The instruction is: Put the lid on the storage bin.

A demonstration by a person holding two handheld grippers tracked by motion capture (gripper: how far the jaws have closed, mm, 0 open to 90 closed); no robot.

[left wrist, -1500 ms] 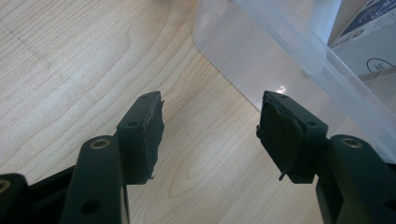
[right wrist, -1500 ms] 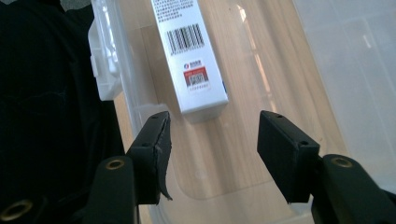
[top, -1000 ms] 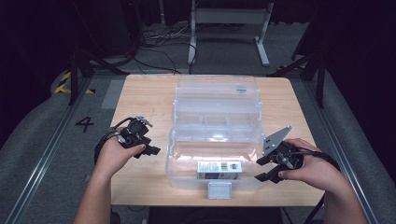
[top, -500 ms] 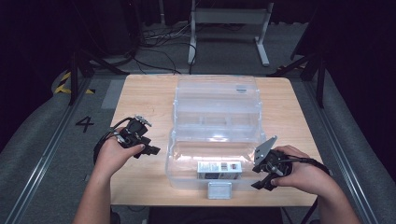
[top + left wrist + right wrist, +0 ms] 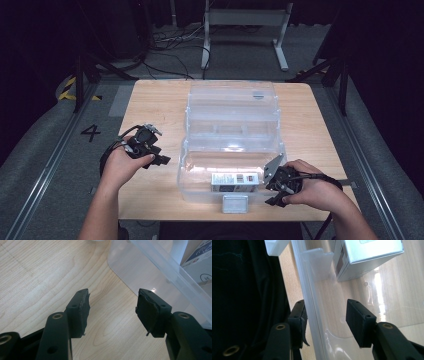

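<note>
A clear plastic storage box (image 5: 232, 125) stands on the wooden table (image 5: 155, 110) with its lid raised, and a small white carton (image 5: 234, 181) lies inside near the front wall. My right gripper (image 5: 270, 192) is at the box's front right corner. In the right gripper view its jaws (image 5: 325, 307) straddle the front rim (image 5: 312, 312), one outside and one inside; they have just been closing, and the inner pad stands off the rim. My left gripper (image 5: 162, 161) is left of the box. Its jaws (image 5: 112, 300) have just closed a little and hold nothing over bare wood.
A grey latch (image 5: 234, 204) hangs from the box's front, close to the near table edge. The carton (image 5: 367, 255) lies just beyond my right jaws. Bare wood lies on both sides of the box. A metal stand (image 5: 245, 20) and cables are behind the table.
My right hand has moved left and down to the box's front right corner, and its jaws now straddle the rim. The left hand has stayed in place.
</note>
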